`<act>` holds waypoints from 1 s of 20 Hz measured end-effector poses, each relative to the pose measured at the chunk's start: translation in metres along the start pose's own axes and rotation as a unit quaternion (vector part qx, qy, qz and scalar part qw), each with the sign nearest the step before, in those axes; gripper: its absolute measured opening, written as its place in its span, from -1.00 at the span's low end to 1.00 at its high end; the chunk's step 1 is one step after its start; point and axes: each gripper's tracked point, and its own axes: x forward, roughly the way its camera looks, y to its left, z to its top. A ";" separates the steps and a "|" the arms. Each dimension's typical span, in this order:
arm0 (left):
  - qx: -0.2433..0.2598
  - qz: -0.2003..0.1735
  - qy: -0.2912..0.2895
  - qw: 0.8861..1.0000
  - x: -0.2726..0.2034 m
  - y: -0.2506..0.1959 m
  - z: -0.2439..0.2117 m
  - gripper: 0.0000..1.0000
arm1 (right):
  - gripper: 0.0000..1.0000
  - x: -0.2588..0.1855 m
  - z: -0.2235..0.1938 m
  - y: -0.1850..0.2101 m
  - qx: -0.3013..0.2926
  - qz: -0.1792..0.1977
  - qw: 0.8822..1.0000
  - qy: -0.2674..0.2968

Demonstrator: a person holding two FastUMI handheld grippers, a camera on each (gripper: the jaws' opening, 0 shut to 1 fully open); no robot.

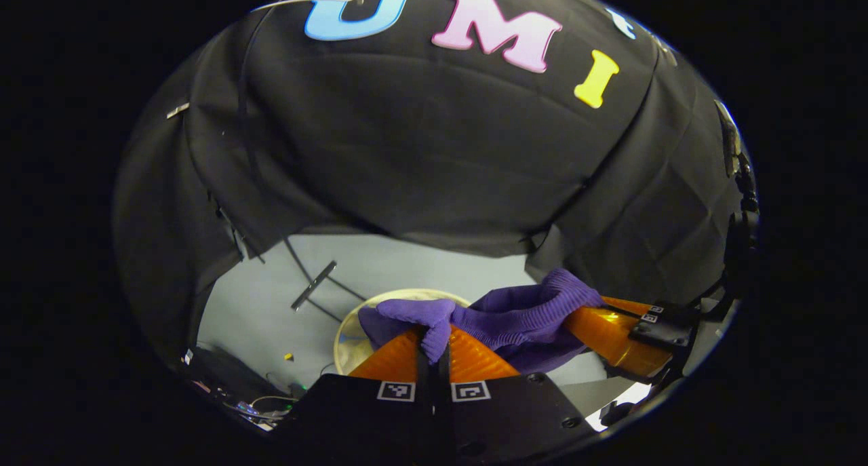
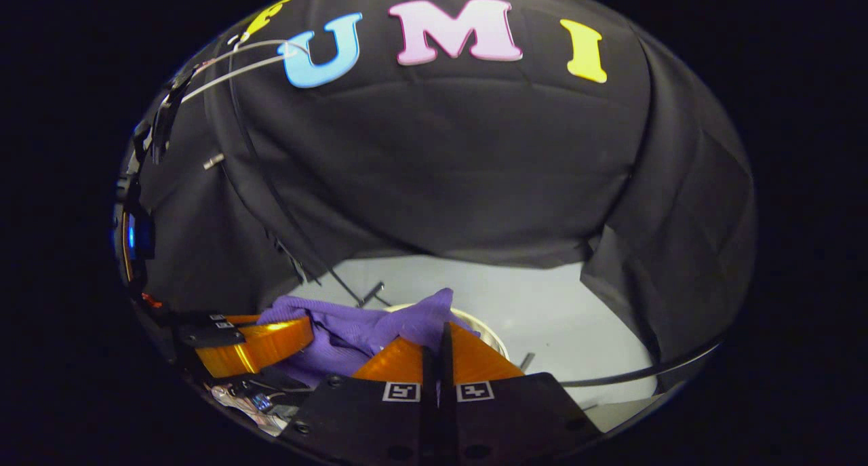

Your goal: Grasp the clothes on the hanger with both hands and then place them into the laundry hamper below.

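Below the black cloth wall, over a pale grey floor [image 1: 434, 262], both tongs carry 1 purple ribbed knit garment [image 1: 515, 317] between them. Seen from the left gripper view, the left tongs [image 1: 434, 347] are pressed together with a fold of the purple cloth pinched at their tips, the fabric rising out of the narrow gap and draping to the right. Farther right in that same view, the right tongs [image 1: 597, 327] reach in from the side, and the other end of the garment wraps over their tip. From the right gripper view, the right tongs [image 2: 441, 347] stand pressed together as well, the purple cloth [image 2: 366, 334] bunched at their tips and spreading left toward the left tongs [image 2: 271, 344], which touch its far edge. Beneath the hanging garment sits a round cream-rimmed laundry hamper [image 1: 352, 323] on the floor, its rim showing just behind the cloth in the right gripper view too [image 2: 485, 327]. A short grey metal bar [image 1: 313, 285] lies on the floor near the hamper.
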 end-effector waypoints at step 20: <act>0.026 0.064 0.154 0.986 0.014 0.019 -0.055 0.84 | 0.98 0.037 -0.097 -0.020 0.009 -0.028 0.988 0.152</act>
